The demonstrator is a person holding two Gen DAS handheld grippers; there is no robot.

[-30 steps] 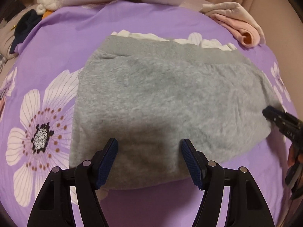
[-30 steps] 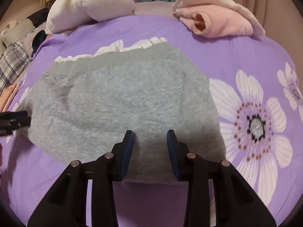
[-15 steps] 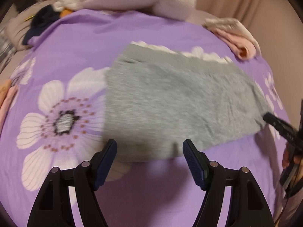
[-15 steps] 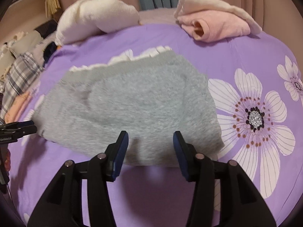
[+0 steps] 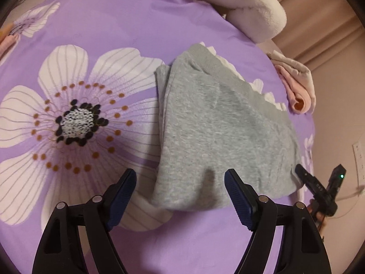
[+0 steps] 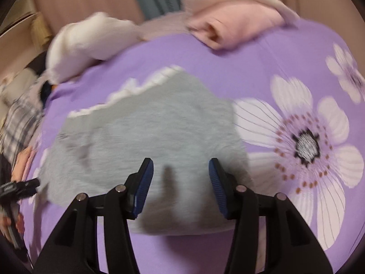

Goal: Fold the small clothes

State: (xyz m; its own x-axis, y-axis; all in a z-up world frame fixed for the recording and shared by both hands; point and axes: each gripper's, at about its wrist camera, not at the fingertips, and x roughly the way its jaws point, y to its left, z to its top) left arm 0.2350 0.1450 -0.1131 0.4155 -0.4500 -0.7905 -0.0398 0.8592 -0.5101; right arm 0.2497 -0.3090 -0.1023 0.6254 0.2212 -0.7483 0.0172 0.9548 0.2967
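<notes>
Hovering between folds: grey garment (image 5: 219,132) already doubled into a compact rectangle on the purple flowered bed cover (image 5: 109,22), neither pair of tongs gripping anything. Left tongs (image 5: 180,196) spread wide, poised over the garment's near-left corner. Right tongs (image 6: 180,182) likewise parted, empty, hanging above the garment's near edge; that view blurred, so fine detail of the cloth hard to make out there.

Judging by the shape, probably 1 more fold left, or a tidy-up and transfer to the stack. Next move likely calls for pinching both layers at the near edge with each pair of tongs, lifting evenly, and carrying that edge toward the ribbed band (image 5: 205,59) at the far side. Risk: catching only the top layer and pulling the fold apart.

Looks like soft, fuzzy fleece, thick, with a rounded near edge. White scalloped trim (image 5: 271,98) peeking out beyond the ribbed band. Left of the garment, a large white printed flower (image 5: 75,123). Beyond the garment, a folded pink piece (image 5: 296,91) and a cream plush bundle (image 5: 251,6).
</notes>
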